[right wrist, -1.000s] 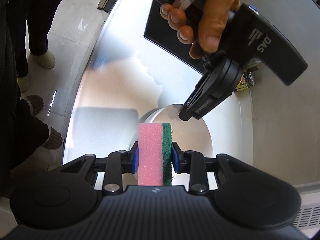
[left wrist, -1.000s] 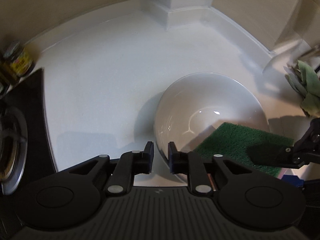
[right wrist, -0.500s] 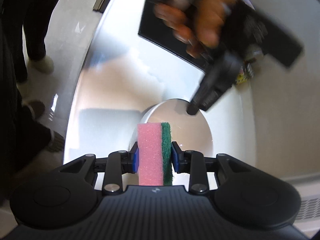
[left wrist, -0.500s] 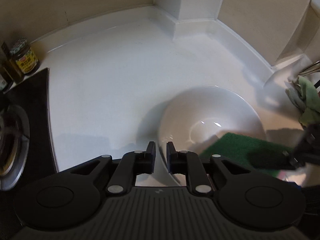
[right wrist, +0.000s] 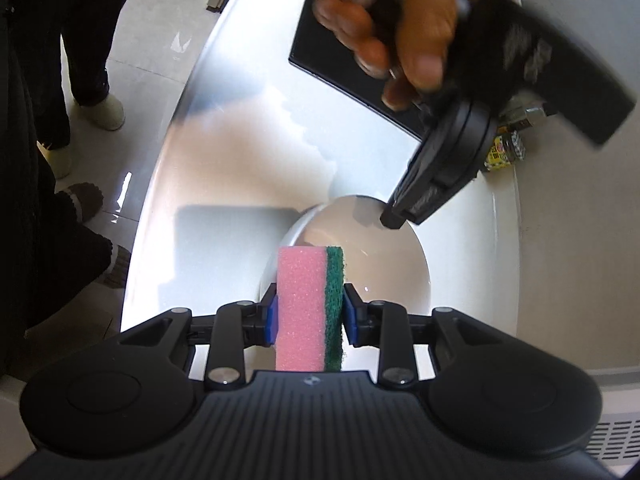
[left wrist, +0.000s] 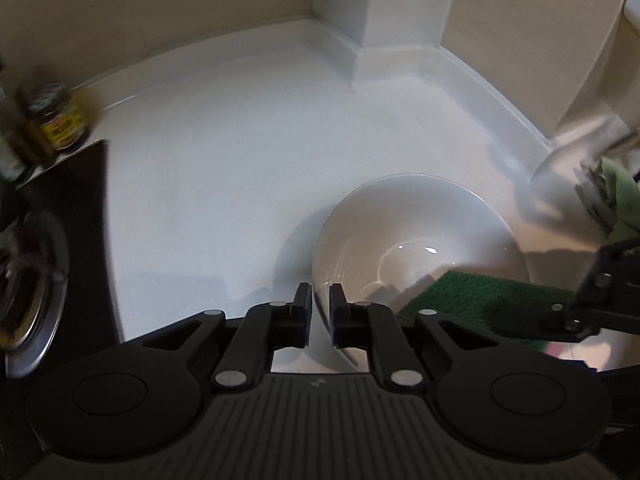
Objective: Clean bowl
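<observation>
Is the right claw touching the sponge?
Touching. In the right wrist view, both pads of the right claw press the sides of the sponge, with no gap visible.

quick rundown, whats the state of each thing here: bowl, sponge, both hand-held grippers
bowl: upright on the white counter, empty
sponge: clamped, pink and green sides against the pads, over the bowl
right hand-held gripper: shut on sponge
left hand-held gripper: straddling the bowl's rim, closing, narrow gap remains

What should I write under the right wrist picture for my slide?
Right gripper holds a pink-and-green sponge over a white bowl while the left gripper closes on its rim.
</observation>
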`<state>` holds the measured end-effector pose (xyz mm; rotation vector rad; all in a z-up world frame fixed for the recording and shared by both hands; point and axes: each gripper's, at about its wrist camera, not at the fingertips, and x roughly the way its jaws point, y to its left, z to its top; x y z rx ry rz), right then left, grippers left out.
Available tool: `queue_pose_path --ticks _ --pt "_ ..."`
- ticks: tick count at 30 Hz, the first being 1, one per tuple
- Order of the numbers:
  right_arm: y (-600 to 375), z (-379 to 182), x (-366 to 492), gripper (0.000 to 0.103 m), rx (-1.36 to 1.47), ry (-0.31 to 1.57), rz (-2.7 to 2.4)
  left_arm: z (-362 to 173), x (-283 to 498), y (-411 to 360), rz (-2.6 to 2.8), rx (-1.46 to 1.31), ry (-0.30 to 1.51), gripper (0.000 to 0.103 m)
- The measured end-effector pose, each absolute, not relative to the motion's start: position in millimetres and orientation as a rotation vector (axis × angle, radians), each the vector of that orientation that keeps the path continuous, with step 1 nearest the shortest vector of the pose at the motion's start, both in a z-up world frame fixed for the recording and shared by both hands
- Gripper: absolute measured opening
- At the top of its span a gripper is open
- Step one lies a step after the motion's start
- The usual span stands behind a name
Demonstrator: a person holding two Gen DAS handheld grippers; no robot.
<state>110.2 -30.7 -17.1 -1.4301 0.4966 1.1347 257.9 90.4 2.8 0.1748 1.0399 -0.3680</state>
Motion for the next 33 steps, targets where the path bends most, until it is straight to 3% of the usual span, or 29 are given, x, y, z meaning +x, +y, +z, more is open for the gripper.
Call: queue_pose_path --ticks 14,19,21,26,33 --pt "-35.5 -16.6 113.3 0.027 -1.46 0.482 1.118 -5.8 301.5 75.2 -0.538 0.346 1.062 0.01" --pt "-35.1 -15.4 119.6 0.027 -1.401 0.518 1.115 4.0 291.1 92.0 -0.485 0.24 1.027 0.013" --pt "-35.7 -8.6 131.0 0.027 -1.3 0.581 1.113 2.8 286.5 96.6 -0.502 0.234 1.015 0.006" --pt "-42.2 24.8 177.1 0.027 -0.989 0.773 1.103 4.2 289.1 99.3 -0.516 0.233 1.012 0.005" --pt "-31.3 7.6 219.0 0.027 -0.961 0.906 1.039 7.3 289.5 99.5 -0.53 0.279 1.001 0.005"
